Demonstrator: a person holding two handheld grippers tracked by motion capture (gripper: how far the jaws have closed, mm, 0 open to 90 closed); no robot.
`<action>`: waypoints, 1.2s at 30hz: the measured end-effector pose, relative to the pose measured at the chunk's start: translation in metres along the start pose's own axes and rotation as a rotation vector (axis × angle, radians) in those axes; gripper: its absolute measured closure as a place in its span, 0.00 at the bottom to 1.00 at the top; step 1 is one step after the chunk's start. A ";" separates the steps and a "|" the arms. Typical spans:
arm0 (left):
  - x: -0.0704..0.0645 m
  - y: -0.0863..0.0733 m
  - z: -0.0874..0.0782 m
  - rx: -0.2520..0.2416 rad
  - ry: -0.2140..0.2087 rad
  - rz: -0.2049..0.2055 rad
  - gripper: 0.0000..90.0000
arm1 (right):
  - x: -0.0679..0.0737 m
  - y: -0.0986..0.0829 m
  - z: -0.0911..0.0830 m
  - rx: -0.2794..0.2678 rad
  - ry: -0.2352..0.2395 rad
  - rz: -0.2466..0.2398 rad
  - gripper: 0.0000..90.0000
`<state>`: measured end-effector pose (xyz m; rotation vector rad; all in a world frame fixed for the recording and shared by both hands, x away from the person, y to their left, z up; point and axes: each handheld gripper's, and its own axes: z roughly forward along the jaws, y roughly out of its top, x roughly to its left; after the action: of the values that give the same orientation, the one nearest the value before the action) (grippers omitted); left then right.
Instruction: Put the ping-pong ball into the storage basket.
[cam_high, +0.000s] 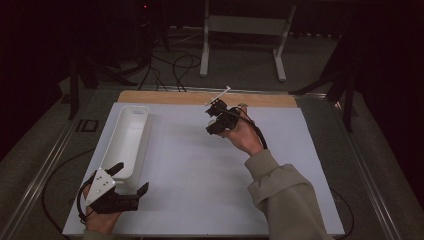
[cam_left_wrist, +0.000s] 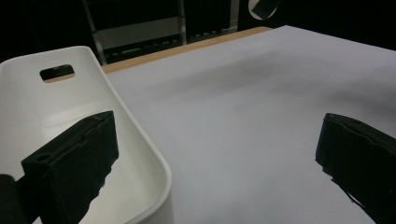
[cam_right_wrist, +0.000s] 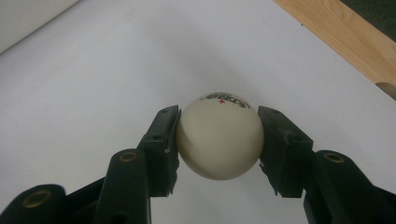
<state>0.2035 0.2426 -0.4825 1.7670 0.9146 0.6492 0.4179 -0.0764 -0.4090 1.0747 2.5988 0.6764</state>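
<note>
The ball (cam_right_wrist: 219, 137) is sitting clamped between the jaws of the right tongs (cam_right_wrist: 218, 140), which are gripping it at its widest part and holding it above the far middle of the tabletop (cam_high: 200, 170). The tray (cam_high: 127, 140) is lying to the left of the ball, well apart from it across bare tabletop, with its long axis running from near to far along the left edge. The left tongs (cam_high: 131, 179) are resting with jaws wide apart at the tray's near end, so they are nearer the tray, while the right tongs are carrying the load.
</note>
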 end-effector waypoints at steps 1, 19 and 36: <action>0.000 0.000 0.000 0.000 0.000 0.000 0.00 | 0.000 0.000 0.000 0.000 0.000 0.000 0.56; 0.000 0.000 0.000 0.002 0.001 0.003 0.00 | 0.007 0.003 -0.003 -0.021 0.022 -0.030 0.56; 0.000 0.000 0.000 0.003 0.000 0.004 0.00 | 0.015 0.008 -0.006 -0.040 0.043 -0.058 0.56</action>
<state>0.2036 0.2428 -0.4825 1.7719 0.9126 0.6514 0.4098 -0.0628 -0.4011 0.9798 2.6292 0.7431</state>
